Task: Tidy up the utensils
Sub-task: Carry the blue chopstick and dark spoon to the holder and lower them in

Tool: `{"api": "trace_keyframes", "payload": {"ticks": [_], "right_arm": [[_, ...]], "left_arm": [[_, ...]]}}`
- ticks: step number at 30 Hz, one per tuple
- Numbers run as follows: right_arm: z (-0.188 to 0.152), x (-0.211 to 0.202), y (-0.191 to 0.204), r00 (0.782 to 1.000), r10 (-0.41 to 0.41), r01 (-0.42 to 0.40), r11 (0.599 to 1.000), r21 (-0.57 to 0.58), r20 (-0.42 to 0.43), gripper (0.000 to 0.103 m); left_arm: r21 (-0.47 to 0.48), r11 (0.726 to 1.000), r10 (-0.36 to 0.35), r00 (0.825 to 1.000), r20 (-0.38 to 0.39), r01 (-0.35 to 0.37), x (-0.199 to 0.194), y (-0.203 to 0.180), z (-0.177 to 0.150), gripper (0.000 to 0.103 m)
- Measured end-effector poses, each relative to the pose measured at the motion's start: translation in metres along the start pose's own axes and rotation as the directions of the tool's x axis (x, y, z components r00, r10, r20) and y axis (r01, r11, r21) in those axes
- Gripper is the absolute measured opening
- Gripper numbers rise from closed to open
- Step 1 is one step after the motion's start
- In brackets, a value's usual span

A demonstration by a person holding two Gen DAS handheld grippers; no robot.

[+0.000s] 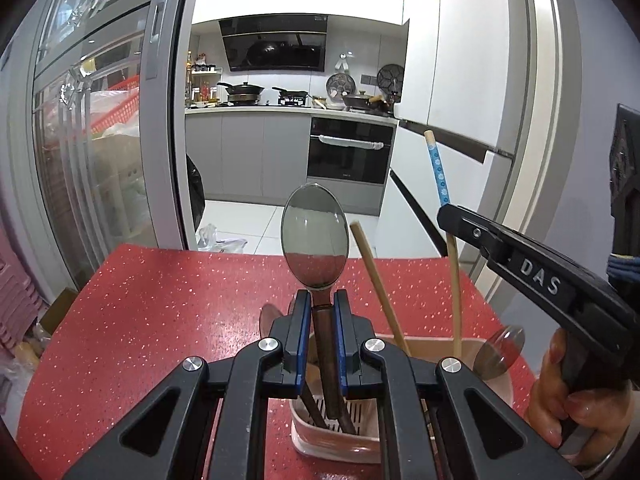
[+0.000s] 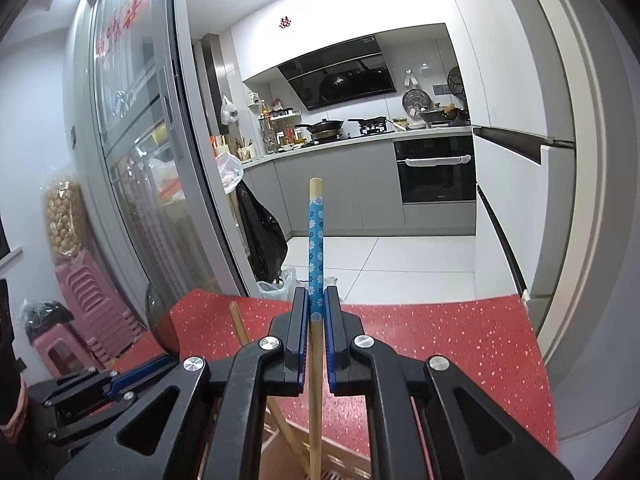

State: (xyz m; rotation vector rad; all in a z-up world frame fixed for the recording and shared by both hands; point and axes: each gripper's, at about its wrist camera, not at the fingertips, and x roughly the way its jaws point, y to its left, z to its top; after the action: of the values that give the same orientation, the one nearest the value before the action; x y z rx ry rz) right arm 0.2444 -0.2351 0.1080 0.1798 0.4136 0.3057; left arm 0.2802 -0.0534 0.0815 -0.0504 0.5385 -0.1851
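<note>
My left gripper point(image 1: 321, 302) is shut on the brown handle of a steel spoon point(image 1: 314, 236), bowl up, with the handle's lower end inside a pink slotted utensil holder point(image 1: 340, 436) on the red speckled table point(image 1: 160, 312). My right gripper point(image 2: 316, 300) is shut on a bamboo chopstick with a blue flowered top point(image 2: 315, 240), which stands upright with its lower end down in the same holder point(image 2: 340, 468). In the left wrist view the right gripper point(image 1: 448, 216) comes in from the right, a person's hand point(image 1: 560, 400) on its grip.
A second plain chopstick point(image 1: 380, 284) leans in the holder, and another spoon bowl point(image 1: 500, 354) sticks out at its right side. Beyond the table's far edge lie the kitchen floor, an oven point(image 1: 350, 152) and a glass sliding door point(image 1: 100, 140). Pink stools point(image 2: 92, 304) are stacked at the left.
</note>
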Motion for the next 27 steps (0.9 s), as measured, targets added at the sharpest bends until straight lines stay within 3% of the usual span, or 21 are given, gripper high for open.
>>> {"api": "trace_keyframes", "payload": {"ticks": [6, 15, 22, 27], "right_arm": [[-0.022, -0.011, -0.005, 1.0, -0.017, 0.017, 1.0, -0.014, -0.011, 0.008], [-0.029, -0.039, -0.013, 1.0, -0.019, 0.019, 1.0, -0.006, 0.005, 0.008], [-0.023, -0.041, -0.021, 0.997, -0.079, 0.079, 0.997, 0.023, 0.025, 0.008], [-0.023, -0.037, -0.015, 0.992, -0.107, 0.11, 0.993, -0.038, 0.059, 0.008]], "left_arm": [[0.034, 0.999, 0.016, 1.0, -0.02, -0.015, 0.004, -0.008, -0.012, 0.037], [0.086, 0.995, 0.052, 0.998, -0.042, -0.048, 0.006, -0.017, -0.026, 0.037], [0.063, 0.996, 0.059, 0.996, -0.064, -0.055, -0.002, -0.011, -0.032, 0.037], [0.043, 0.997, 0.065, 0.995, -0.07, -0.063, -0.011, -0.008, -0.038, 0.037]]}}
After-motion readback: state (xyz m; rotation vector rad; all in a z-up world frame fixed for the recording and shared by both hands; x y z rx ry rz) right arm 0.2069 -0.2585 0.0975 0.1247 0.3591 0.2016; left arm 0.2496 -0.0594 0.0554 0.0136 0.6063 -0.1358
